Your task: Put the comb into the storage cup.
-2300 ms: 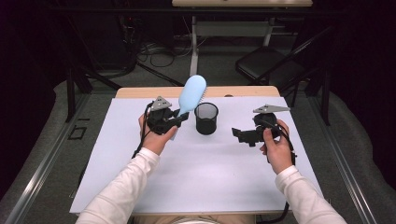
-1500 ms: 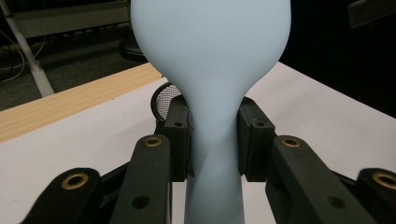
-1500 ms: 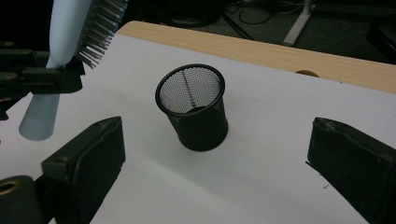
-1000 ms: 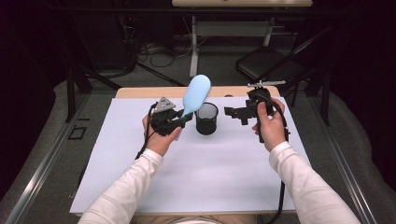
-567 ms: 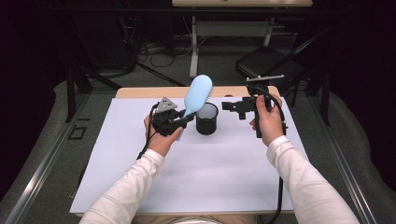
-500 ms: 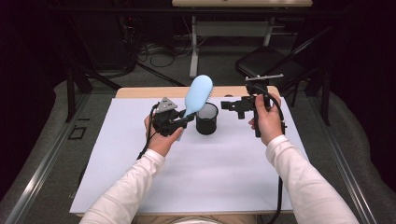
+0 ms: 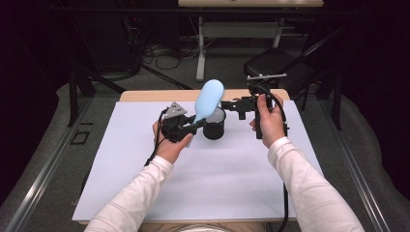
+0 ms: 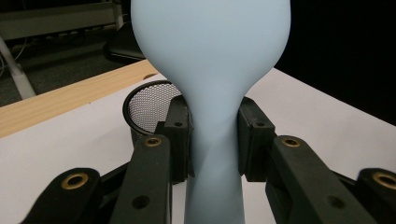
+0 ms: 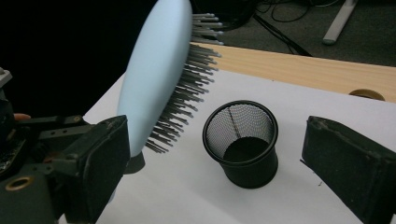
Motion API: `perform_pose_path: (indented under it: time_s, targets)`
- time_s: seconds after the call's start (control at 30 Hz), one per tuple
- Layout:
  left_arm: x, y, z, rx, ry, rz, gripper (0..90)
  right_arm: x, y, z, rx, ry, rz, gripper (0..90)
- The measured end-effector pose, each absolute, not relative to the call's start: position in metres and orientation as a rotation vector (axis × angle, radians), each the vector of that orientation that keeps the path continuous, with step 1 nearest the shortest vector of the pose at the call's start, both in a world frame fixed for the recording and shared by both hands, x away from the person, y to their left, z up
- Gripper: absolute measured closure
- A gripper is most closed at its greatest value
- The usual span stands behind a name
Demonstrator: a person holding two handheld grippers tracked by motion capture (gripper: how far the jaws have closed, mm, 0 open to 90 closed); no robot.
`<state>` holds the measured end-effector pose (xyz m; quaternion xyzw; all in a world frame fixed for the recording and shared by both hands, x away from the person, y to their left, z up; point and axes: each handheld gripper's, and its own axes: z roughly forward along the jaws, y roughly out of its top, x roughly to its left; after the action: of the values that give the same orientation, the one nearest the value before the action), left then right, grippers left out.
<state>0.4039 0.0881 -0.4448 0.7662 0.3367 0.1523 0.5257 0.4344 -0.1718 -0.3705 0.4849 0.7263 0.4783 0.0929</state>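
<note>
A light blue hairbrush (image 7: 209, 99) stands head up, tilted to the right, over the white table. My left gripper (image 7: 186, 128) is shut on its handle; in the left gripper view the pads (image 8: 177, 140) press both sides of the handle (image 8: 212, 154). Just below the brush head, a black mesh cup (image 7: 213, 129) stands upright on the table. My right gripper (image 7: 232, 106) hovers to the right of the brush head, pointing left at it. Its jaws are open and have just been closing a little, with nothing pinched. Ahead of its jaws lie the bristles (image 9: 187, 93) and the cup (image 9: 243, 140).
A white sheet (image 7: 217, 188) covers the table, with a wooden strip (image 7: 150, 95) along the far edge. A black chair (image 7: 278, 67), a desk leg (image 7: 199, 48) and cables (image 7: 154, 50) lie on the floor behind it. A cable trails from each gripper.
My right gripper has moved left and away from the person, up beside the brush head. The left gripper, the brush and the cup have stayed in place.
</note>
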Motion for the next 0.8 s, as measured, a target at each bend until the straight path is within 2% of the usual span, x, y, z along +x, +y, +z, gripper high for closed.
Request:
perform_pose_path:
  time_s: [0.8]
  targets:
    - [0.401,0.081,-0.451,1.811,0.784,0.352,69.5,0.442,-0.157,-0.368,1.473,2.138,1.484,12.4]
